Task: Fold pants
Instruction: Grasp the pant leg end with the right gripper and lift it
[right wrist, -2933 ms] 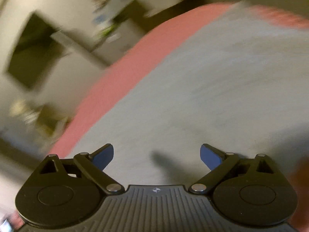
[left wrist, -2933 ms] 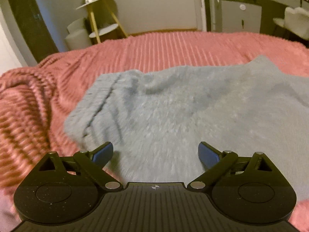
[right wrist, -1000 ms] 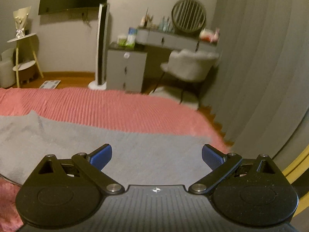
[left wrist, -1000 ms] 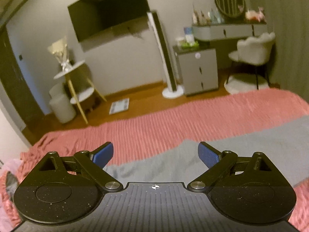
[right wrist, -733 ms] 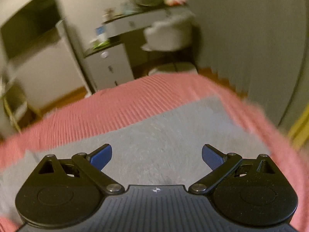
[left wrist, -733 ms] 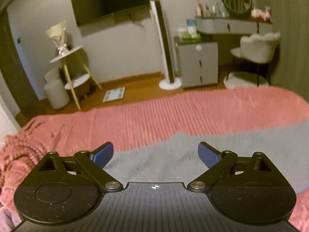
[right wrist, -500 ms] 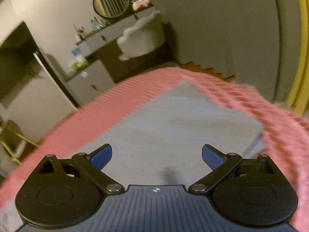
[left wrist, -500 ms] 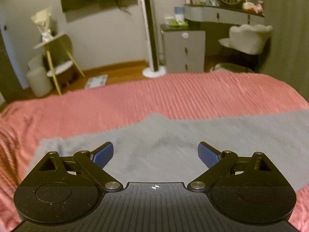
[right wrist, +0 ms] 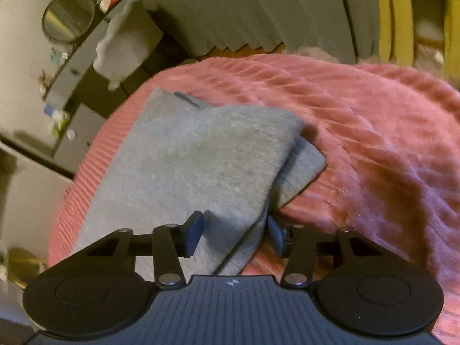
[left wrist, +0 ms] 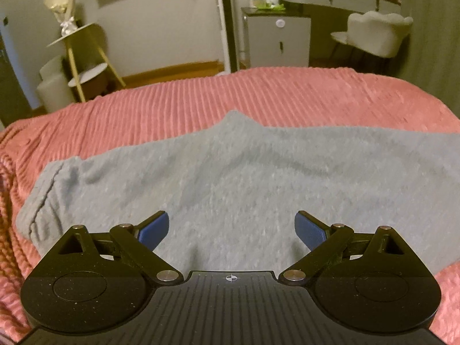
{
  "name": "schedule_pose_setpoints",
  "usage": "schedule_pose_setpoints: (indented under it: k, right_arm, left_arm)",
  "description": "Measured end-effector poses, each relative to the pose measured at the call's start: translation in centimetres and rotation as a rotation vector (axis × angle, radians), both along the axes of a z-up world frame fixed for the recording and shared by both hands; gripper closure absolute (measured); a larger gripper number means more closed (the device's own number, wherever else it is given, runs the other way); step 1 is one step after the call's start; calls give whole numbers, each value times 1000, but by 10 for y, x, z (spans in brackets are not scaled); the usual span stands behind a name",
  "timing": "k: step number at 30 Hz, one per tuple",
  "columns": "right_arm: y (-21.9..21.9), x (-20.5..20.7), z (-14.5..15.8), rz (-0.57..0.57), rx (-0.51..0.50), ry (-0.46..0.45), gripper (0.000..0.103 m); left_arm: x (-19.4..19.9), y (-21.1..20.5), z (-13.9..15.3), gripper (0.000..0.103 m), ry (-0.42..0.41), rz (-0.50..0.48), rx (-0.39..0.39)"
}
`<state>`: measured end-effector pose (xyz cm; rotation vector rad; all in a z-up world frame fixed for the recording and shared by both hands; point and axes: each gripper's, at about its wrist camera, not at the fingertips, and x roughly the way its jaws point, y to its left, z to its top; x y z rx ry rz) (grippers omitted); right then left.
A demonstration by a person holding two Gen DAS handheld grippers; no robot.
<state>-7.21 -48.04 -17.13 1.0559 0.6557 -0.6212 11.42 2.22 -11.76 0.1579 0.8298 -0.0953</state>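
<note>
left claw [left wrist: 231, 227]: jaws wide apart, nothing between them; hovers over the pants, apparently not touching.
pants [left wrist: 230, 178]: grey knit, flat on the pink bedspread [left wrist: 201, 103]; they run ahead of and to both sides of the left claw. Ribbed band end [left wrist: 43, 189] sits to its left.
right claw [right wrist: 234, 234]: jaws have just been closing, now about half apart. Stacked leg ends [right wrist: 218, 155] sit in the gap and run ahead of the claw. Right pad [right wrist: 273, 234] is at the cloth edge; left pad [right wrist: 192, 234] looks clear, so not clamped yet.
leg ends: two layers, top one offset, lower one poking out ahead and to the right.
handling (judgement): light, soft, limp; it will sag and drape once lifted and could drag on the plush spread. Not fragile.
grip point (judgement): pinch both layers at the leg-end edge, deep enough that the lower layer stays in; left claw takes the near edge below it.
</note>
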Motion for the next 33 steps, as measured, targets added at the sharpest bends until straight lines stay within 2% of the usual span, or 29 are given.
schedule_pose_setpoints:
  k: [2, 3, 7, 9, 11, 16, 18, 19, 21, 24, 30, 33]
  right_arm:
    - [-3, -8, -1, -33, 40, -18, 69]
    - [-5, -14, -1, -51, 57, -34, 71]
    - [-13, -25, -6, -110, 101, -32, 70]
    - [-16, -32, -7, -132, 131, -80, 70]
    - [-16, -31, -4, -126, 105, -52, 60]
    - [-17, -18, -11, -119, 105, -63, 60]
    - [-18, -13, -12, -109, 122, -117, 67]
    - [-16, -12, -12, -98, 127, -146, 75]
    - [-15, -5, -12, -85, 125, -185, 76]
    - [-13, 6, -18, -61, 99, -176, 76]
    - [-19, 3, -39, -102, 168, -228, 78]
    - [-17, 4, -38, -62, 124, -232, 78]
  left_arm:
    - [0, -1, 1, 5, 12, -1, -1]
    - [0, -1, 1, 5, 18, -3, -6]
    - [-2, -4, 5, 5, 18, -9, -12]
    - [-3, -6, 5, 5, 15, -18, -3]
    - [-4, -7, 3, 5, 23, -22, 5]
    - [-3, -7, -2, 5, 51, -16, 1]
    - [-2, -6, -2, 5, 53, -19, -3]
    - [-2, -6, -2, 5, 51, -19, -1]
    - [-2, -6, -2, 5, 49, -16, 3]
    - [-1, -6, -3, 5, 58, -11, -2]
    - [-1, -8, -9, 5, 75, -19, 17]
    - [-1, -9, -14, 5, 87, -24, 27]
